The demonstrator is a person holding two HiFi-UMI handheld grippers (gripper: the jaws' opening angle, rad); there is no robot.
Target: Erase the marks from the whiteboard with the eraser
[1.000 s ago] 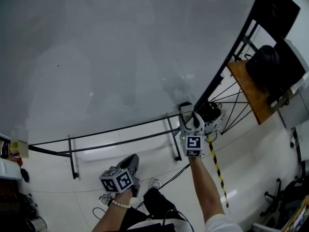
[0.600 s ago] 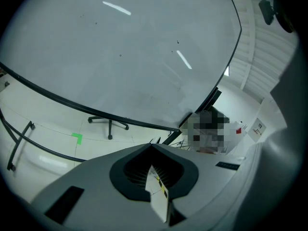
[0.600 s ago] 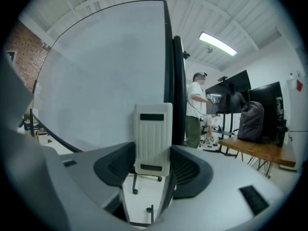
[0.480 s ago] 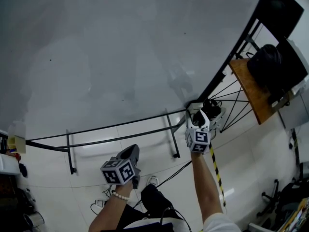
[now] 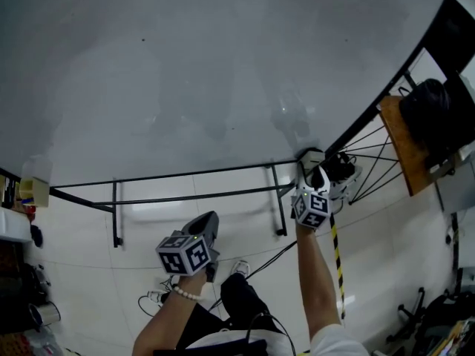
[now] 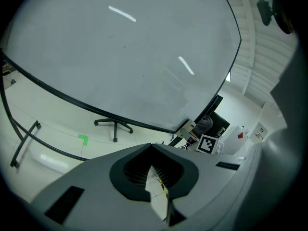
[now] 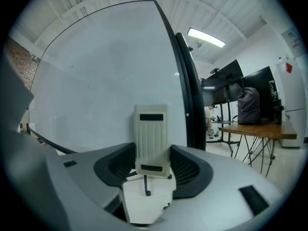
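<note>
We have the eraser (image 7: 152, 134) clamped upright between the jaws of the right gripper (image 5: 315, 178), at the near right corner of the whiteboard (image 5: 185, 73), close to its black frame. We cannot tell whether it touches the board. The left gripper (image 6: 155, 179) hangs nearer to us on the left, its jaws drawn to a narrow slit with nothing between them. To wipe well, we judge the eraser's face should lie flat on the board and sweep in overlapping passes across the faint grey smudges (image 5: 291, 119) just beyond that corner. We can read no brand or writing; the eraser shows only two dark bars.
</note>
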